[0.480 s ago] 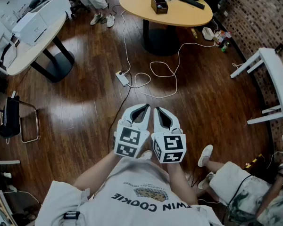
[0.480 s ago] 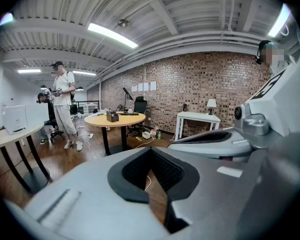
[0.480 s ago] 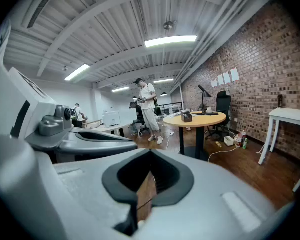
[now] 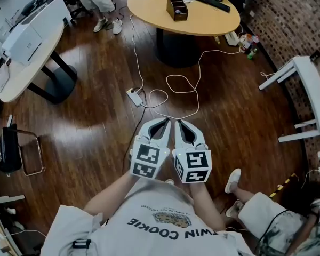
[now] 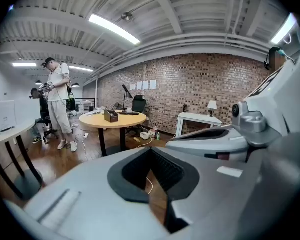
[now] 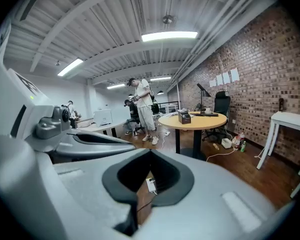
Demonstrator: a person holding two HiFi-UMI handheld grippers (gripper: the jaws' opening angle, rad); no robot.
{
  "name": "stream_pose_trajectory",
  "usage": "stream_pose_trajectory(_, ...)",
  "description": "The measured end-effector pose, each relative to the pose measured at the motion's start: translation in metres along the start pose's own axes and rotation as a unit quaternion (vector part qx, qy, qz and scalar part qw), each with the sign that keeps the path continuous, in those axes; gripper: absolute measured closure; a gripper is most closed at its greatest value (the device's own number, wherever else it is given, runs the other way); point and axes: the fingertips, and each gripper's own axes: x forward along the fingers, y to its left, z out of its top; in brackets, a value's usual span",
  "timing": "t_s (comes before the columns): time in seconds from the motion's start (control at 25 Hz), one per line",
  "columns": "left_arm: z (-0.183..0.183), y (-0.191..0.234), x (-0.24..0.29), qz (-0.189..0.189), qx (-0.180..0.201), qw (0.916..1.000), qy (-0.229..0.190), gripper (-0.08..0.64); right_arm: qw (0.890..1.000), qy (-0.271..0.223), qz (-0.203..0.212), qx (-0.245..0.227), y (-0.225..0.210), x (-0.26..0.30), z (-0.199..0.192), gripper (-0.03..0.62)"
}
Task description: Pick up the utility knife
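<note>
The left forearm (image 4: 109, 192) and right forearm (image 4: 204, 204) reach up from the lower centre of the head view. The left gripper (image 4: 164, 122) and right gripper (image 4: 180, 124) sit side by side, nearly touching and tilted slightly downward. Both have their jaws closed on nothing.

tools (image 4: 166, 121) (image 4: 177, 122): 2 | yellow table (image 4: 202, 20): 1 | power strip (image 4: 134, 96): 1 | white bench (image 4: 314, 81): 1

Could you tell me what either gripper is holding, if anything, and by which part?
Nothing: the left gripper and the right gripper are both shut, empty.
</note>
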Motion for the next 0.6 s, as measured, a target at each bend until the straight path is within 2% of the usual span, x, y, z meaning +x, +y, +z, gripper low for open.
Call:
stream_pose_trajectory(0.4,0.028,0.103,0.044,-0.032,0.001,0.9995,-0.006,0.552,1.0,0.0,-0.029,0.0,0.013,0.107,0.048,0.594)
stream_pose_trajectory(0.6,0.038,0.141,0.059,-0.05,0.002,0.9987,-0.01,0.552,0.999,0.004,-0.042,-0.005,0.022,0.146,0.065,0.594)
